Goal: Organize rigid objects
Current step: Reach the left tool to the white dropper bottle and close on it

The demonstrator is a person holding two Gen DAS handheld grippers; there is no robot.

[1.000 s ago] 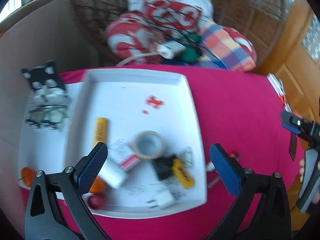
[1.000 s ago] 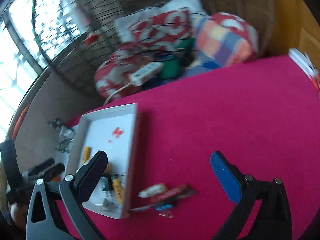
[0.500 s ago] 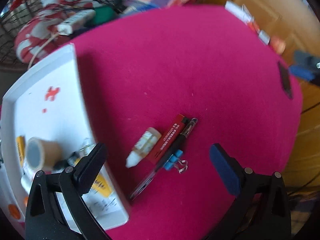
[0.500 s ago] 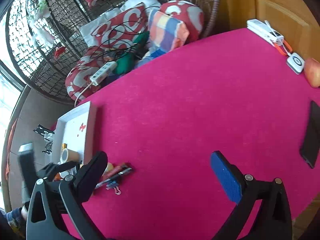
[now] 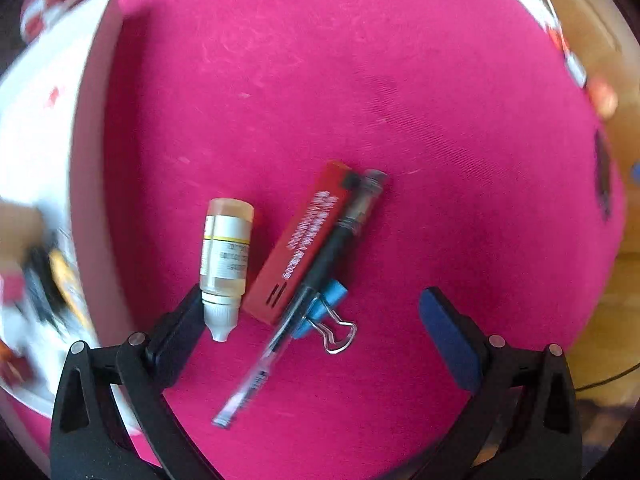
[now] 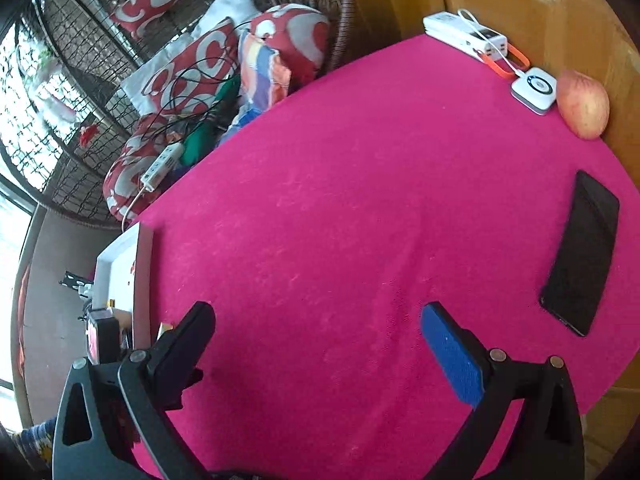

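Landmark: the round table under a magenta felt cloth [image 5: 360,80] — everything below is placed against it.
Left gripper [image 5: 312,316]: black fingers spread wide apart, holding nothing, hovering low over the cloth's near part, straddling a small cluster of items.
Dropper bottle: a small clear plastic bottle with a white cap and printed label [image 5: 225,264] lies on the cloth, cap towards the gripper, just beside the left finger.
Red box: a slim red rectangular case with white lettering [image 5: 300,240] lies slanted on the cloth, right of the bottle.
Pen: a black-and-clear pen [image 5: 308,292] lies along the case's right edge, touching it.
Binder clip: a blue clip with wire handles [image 5: 326,312] sits against the pen.
White tray [image 5: 86,184]: a shallow rectangular tray at the cloth's left edge; contents blurred.
Right gripper [image 6: 316,332]: jaws wide apart, empty — above bare cloth.
Black phone [image 6: 580,252]: flat near the cloth's right edge.
Apple [image 6: 583,105]: at the far right rim, beside a white square device [image 6: 534,89].
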